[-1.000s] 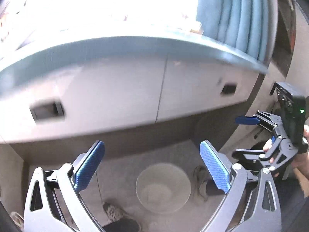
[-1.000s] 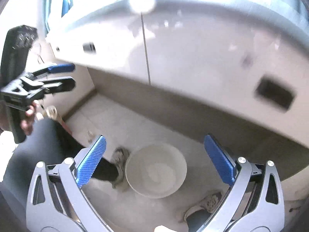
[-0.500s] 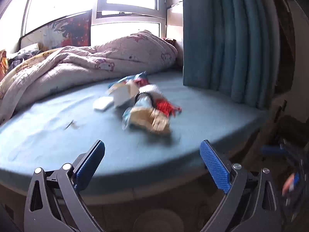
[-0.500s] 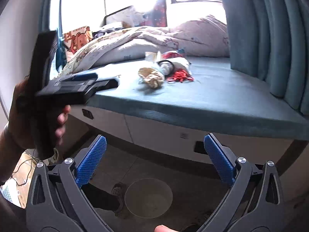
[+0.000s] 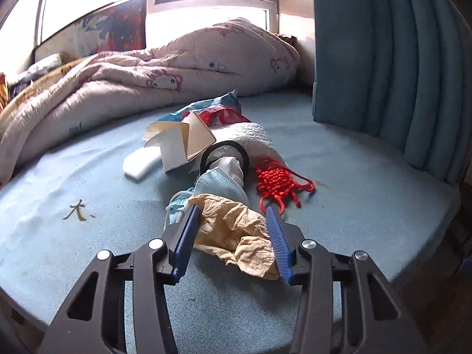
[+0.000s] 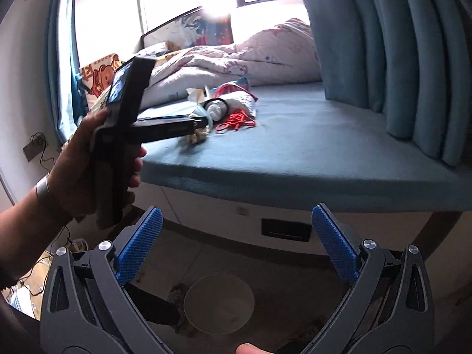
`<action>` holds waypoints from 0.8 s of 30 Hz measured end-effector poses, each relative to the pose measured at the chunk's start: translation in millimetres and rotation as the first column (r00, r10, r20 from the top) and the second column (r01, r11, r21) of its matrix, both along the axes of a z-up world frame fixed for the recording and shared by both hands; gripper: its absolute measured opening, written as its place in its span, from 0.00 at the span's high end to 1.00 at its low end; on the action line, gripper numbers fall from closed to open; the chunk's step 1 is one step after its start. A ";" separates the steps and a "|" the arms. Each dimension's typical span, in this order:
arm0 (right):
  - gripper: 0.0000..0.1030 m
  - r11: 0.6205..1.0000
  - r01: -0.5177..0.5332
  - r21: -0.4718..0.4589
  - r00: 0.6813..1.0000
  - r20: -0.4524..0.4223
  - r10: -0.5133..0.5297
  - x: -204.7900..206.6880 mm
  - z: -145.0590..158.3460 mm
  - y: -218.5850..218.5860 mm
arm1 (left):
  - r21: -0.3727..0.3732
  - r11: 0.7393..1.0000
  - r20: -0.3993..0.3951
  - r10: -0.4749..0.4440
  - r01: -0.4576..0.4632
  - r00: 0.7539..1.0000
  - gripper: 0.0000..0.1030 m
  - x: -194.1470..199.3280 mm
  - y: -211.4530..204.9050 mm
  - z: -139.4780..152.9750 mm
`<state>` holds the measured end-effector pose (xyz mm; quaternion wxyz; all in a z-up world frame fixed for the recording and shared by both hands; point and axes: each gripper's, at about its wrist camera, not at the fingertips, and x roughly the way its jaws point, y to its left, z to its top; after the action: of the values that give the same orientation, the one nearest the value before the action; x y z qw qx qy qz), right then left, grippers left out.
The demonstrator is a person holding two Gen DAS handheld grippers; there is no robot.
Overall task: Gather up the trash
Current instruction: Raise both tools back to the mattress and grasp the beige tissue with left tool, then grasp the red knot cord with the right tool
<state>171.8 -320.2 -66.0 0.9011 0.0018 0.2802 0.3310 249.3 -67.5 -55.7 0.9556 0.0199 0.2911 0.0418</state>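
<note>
A pile of trash lies on the blue bed (image 5: 354, 183): a crumpled tan paper (image 5: 236, 230), a light blue face mask (image 5: 218, 185), a red knotted cord (image 5: 277, 180), folded card (image 5: 180, 144), a white pad (image 5: 140, 163) and snack wrappers (image 5: 218, 112). My left gripper (image 5: 233, 221) has its blue pads on both sides of the tan paper, jaws partly closed around it. My right gripper (image 6: 236, 236) is open and empty, off the bed's edge above the floor. The left gripper also shows in the right wrist view (image 6: 194, 124), reaching into the pile.
A pink quilt (image 5: 147, 79) is bunched at the back of the bed. A blue curtain (image 5: 383, 59) hangs at the right. A round white bin (image 6: 218, 308) stands on the floor below the right gripper, by the bed's drawer front (image 6: 286, 230).
Both grippers rose from the floor and bin to bed height. The left gripper moved forward onto the pile and narrowed its jaws around the tan paper.
</note>
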 end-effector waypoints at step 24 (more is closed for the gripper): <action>0.05 0.997 0.014 -0.072 1.000 -0.019 -0.015 42.5 21.3 55.0 | -0.066 0.997 0.088 0.037 -0.031 0.995 0.81 -74.5 85.2 34.1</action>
<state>214.3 -265.2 -44.7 0.9002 -0.0253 0.3005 0.3141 174.8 17.8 -21.7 0.9668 -0.0180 0.2499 0.0496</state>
